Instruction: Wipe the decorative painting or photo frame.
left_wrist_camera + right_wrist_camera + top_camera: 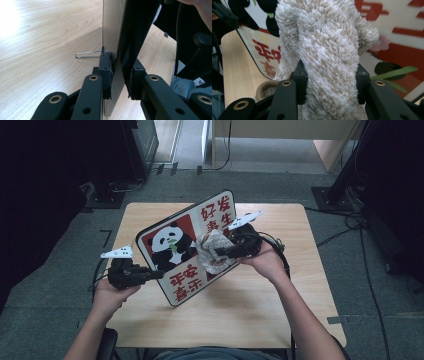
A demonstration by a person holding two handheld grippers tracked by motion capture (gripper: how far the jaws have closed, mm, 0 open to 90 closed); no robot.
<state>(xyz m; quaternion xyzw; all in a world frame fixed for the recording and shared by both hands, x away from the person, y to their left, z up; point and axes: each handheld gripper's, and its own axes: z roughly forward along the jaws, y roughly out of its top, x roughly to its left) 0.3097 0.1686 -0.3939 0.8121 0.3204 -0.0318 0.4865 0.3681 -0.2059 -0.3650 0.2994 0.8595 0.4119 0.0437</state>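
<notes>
A person at a wooden table (280,320) held a panda sign board (187,245) tilted on its lower edge, the left hand-held gripper (150,274) clamped on the board's left edge while the right hand-held gripper (220,252), closed on a bunched beige fleece cloth (214,251), pressed that cloth against the printed face near the middle of the board.

The work appeared to be a wipe-down, and the risks lay mostly in the left grip. The board was pinched near one edge only; a firm stroke from the cloth could have levered it around that pinch, letting it twist out of the jaws or skid along the table. The cloth, a thick wad squeezed between narrow pads, could also have worked loose under drag across the glossy face and dropped onto the table.

The high view gave the layout: board slanted across the middle of the table, one gripper at each side. The left gripper view added the board's plain back (112,30), with both jaws (120,75) pressing the thin panel edge-on, and a wire stand (87,54) sticking out behind it over the table, a detail hidden from above. The right gripper view showed the cloth (324,55) filling the jaws, with red lettering (265,52) and a green bamboo sprig (397,72) close behind it.
</notes>
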